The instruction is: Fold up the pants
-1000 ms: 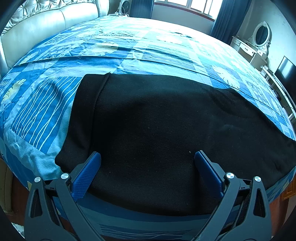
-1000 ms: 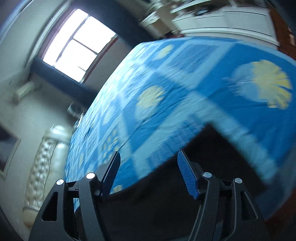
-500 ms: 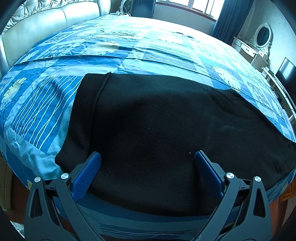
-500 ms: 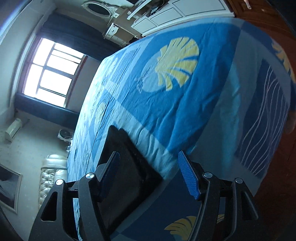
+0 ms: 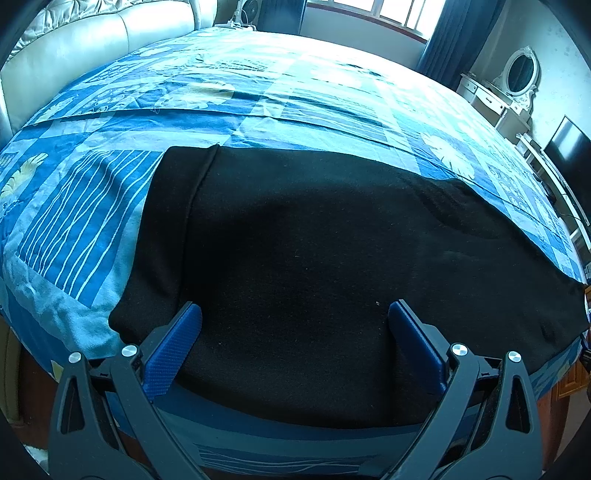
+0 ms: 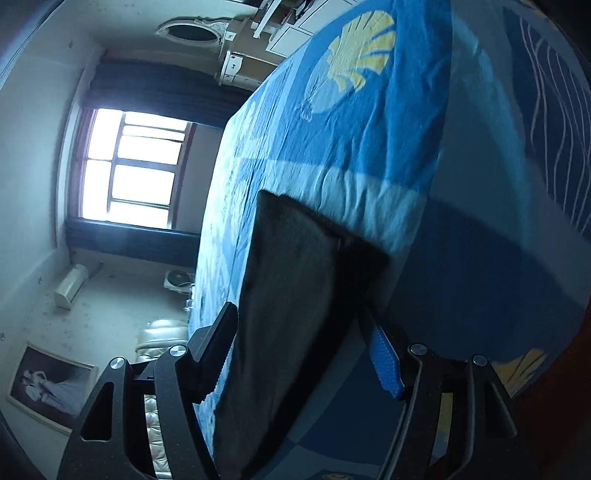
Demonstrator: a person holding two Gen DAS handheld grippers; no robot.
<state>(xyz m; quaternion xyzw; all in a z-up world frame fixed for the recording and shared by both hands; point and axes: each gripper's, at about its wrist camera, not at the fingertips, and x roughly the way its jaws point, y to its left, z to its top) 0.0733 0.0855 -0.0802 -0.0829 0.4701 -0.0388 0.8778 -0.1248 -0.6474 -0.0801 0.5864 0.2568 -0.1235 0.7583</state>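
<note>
Black pants (image 5: 314, 258) lie flat across the near part of a bed with a blue patterned sheet (image 5: 258, 96), waistband at the left, legs running right. My left gripper (image 5: 295, 317) is open and empty, its blue pads just above the pants' near edge. In the rolled right wrist view the leg end of the pants (image 6: 291, 280) lies between the fingers of my right gripper (image 6: 299, 328), which is open. The jaws stand apart on either side of the cloth.
A cream leather headboard (image 5: 96, 48) stands at the far left. A window with dark curtains (image 5: 413, 14) is at the back. A white dresser with an oval mirror (image 5: 513, 81) and a dark screen (image 5: 569, 147) are at the right.
My right gripper swung and rolled sideways, then came in over the leg end of the pants. My left gripper and the pants have hardly moved.
</note>
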